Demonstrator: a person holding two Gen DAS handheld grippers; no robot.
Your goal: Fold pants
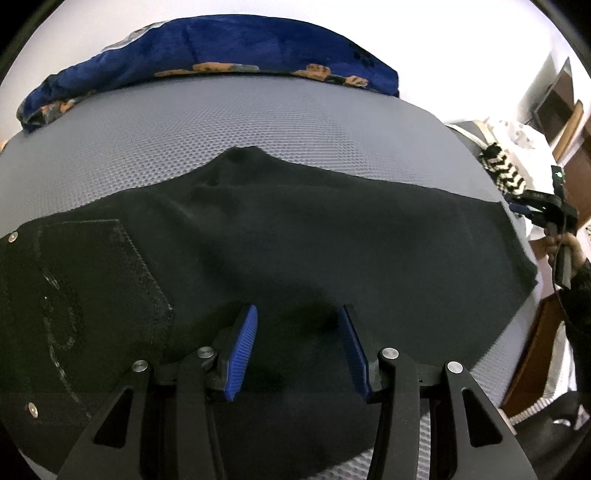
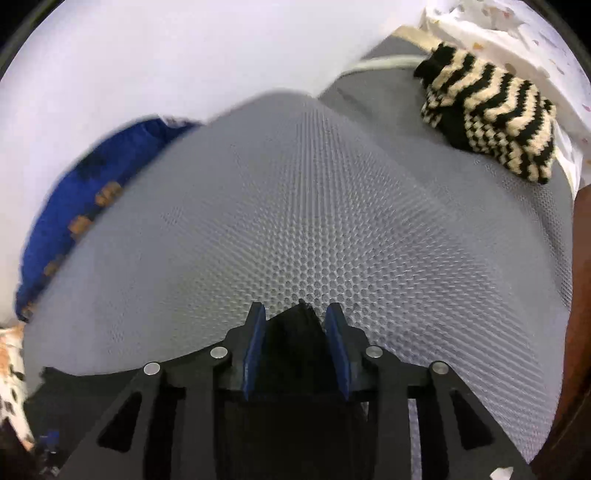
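Note:
Black pants [image 1: 295, 236] lie spread across the grey mesh mattress [image 1: 221, 122], with a back pocket [image 1: 92, 280] at the left. My left gripper [image 1: 298, 314] hovers just over the pants' near part, its blue pads [image 1: 242, 350] well apart with only flat cloth under them. In the right wrist view a peaked corner of the black pants [image 2: 295, 332] stands between the blue pads [image 2: 255, 350] of my right gripper [image 2: 295, 312]; the pads stand apart and do not pinch it. The right gripper [image 1: 543, 210], held in a hand, shows at the pants' right end.
A blue blanket with orange prints [image 1: 229, 51] lies along the mattress's far edge. A black-and-cream striped knit [image 2: 491, 122] sits at the far right corner beside white patterned bedding [image 2: 517, 33]. A brown wooden edge [image 2: 580, 295] borders the mattress on the right.

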